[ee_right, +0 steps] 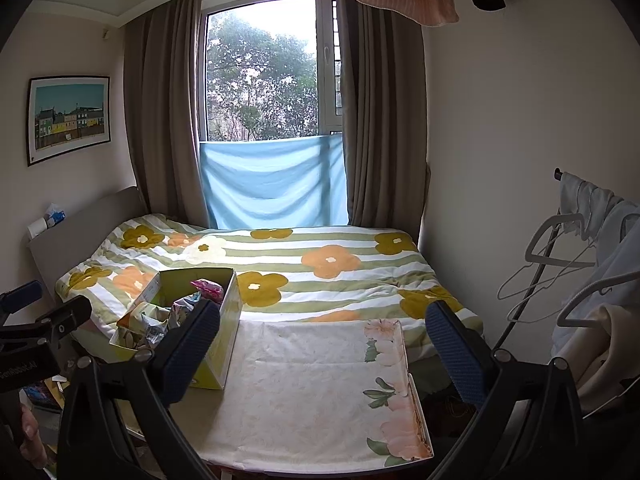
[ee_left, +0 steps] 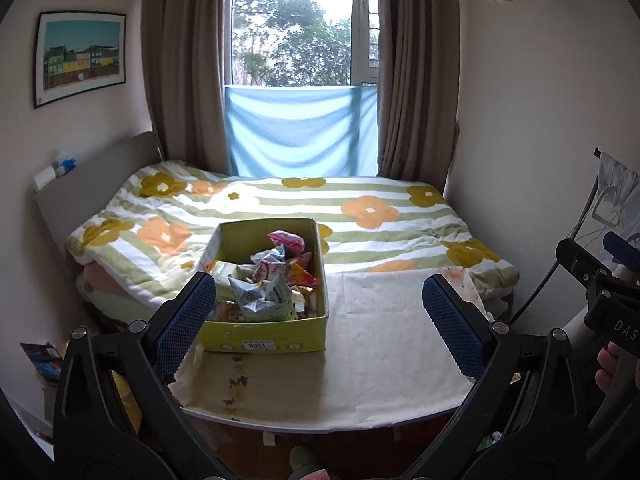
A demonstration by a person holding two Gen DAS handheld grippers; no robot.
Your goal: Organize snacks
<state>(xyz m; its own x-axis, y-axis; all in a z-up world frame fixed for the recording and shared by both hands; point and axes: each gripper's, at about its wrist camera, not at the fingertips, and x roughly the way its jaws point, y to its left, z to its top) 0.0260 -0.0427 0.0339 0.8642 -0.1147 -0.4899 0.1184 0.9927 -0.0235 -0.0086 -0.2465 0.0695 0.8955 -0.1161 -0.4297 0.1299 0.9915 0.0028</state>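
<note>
Here: one green box (ee_left: 264,336) (snack packets (ee_left: 264,280) heaped), left gripper (ee_left: 320,320), right gripper (ee_right: 324,344) both spread, empty.

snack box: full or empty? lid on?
Roughly full, no lid on. The green box stands upright on the table, its open top showing snack packets piled about up to the rim.

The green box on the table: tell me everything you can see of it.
The green box is an open-topped cardboard carton, yellow-green with small white flower prints and a white label on its near wall. It stands upright on the cloth-covered table, at its left side, with its far end by the bed. It is heaped with crinkled snack packets, silver, pink and orange ones among them. Neither claw touches it; both are open, the left claw facing it.
</note>
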